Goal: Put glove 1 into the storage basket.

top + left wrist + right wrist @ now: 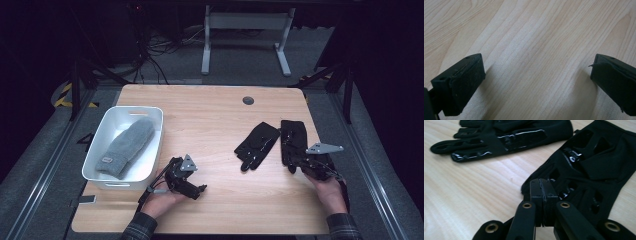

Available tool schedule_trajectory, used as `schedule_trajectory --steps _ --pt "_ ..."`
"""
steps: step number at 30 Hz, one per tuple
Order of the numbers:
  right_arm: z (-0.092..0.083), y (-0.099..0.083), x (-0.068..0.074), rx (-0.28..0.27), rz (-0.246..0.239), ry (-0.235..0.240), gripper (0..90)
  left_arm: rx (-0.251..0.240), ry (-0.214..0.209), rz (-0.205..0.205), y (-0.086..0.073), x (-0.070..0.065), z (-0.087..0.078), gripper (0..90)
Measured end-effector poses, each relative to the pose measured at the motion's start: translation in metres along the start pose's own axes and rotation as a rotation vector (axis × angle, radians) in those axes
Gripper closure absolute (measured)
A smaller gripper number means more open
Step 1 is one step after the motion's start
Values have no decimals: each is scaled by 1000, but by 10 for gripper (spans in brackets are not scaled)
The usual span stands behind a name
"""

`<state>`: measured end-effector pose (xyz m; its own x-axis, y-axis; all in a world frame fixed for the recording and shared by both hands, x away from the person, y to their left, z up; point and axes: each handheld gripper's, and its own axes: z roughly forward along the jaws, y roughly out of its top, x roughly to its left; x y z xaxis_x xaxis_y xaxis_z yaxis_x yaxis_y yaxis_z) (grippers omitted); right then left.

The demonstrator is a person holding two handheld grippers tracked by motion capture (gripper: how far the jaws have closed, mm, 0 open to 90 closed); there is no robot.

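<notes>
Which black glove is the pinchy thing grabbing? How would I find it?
Look at the wooden table, on the side away from the white bin. Two black gloves lie there. It's the right glove, nearest the table's edge, its fingertips pinched by the right gripper; the other glove lies untouched.

The closed right gripper (541, 195) covers the fingertips of the nearer black fabric glove (594, 167), so any pinch of cloth stays unclear. The farther black glove (506, 135) runs past the top edge in the right gripper view.
</notes>
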<state>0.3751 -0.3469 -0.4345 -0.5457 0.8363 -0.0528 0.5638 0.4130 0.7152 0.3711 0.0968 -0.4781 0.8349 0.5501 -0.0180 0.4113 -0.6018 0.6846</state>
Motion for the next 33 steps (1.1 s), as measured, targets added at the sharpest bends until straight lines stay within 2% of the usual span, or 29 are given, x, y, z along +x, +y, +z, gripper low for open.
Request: schedule_trajectory --steps 6,9,13,20,33 --pt "10 1 -12 29 18 -19 900 -1 0 0 0 0 0 0" --pt "15 -2 -15 63 20 -21 900 0 -1 0 0 0 0 0" --pt "14 -4 -15 62 32 -19 900 -1 -1 0 0 0 0 0" --pt "3 -13 -3 81 19 -17 900 0 -1 0 0 0 0 0" --pt "-20 -33 30 95 -7 40 900 -2 -2 -2 0 0 0 1"
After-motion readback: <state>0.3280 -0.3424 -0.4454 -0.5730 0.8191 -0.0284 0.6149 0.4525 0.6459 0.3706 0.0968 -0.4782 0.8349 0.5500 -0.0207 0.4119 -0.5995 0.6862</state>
